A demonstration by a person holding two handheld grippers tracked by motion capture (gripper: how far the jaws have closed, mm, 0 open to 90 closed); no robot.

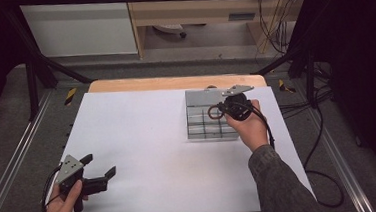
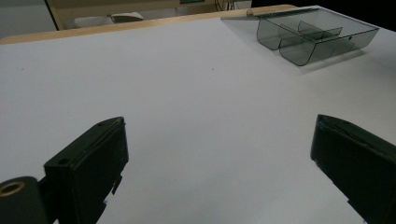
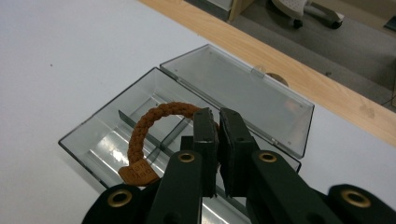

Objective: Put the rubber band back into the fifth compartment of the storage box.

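High view: the right hand-held gripper (image 1: 220,110) hangs over the clear box (image 1: 200,131) near the bench's far right corner, pinching a brown braided bracelet (image 1: 213,113). The left hand-held gripper (image 1: 100,166) rests by the near left corner, jaws spread, holding nothing. A white sheet (image 1: 143,139) covers the bench (image 1: 124,85), whose wooden far edge shows beyond it. Around the bench run a black frame, grey floor, trailing cables, and pale cabinets at the back.

Left gripper view: both jaws stand wide apart over bare white sheet (image 2: 187,93). The box (image 2: 317,35) sits well away towards the far right corner, its dividers plain to see. This hand is too far off to steady the box if it shifts.

Right gripper view: the jaws are clamped together on one side of the bracelet (image 3: 149,126), so most of the loop and its leather tag hang free to one side, above a divider in the box (image 3: 100,140). The lid (image 3: 243,93) lies open flat behind. I judge the main risks to be that the loop straddles the divider rather than dropping into one compartment, or that the thin grip slips and lets it fall early. A jaw catching a wall could also push the light box across the smooth sheet.
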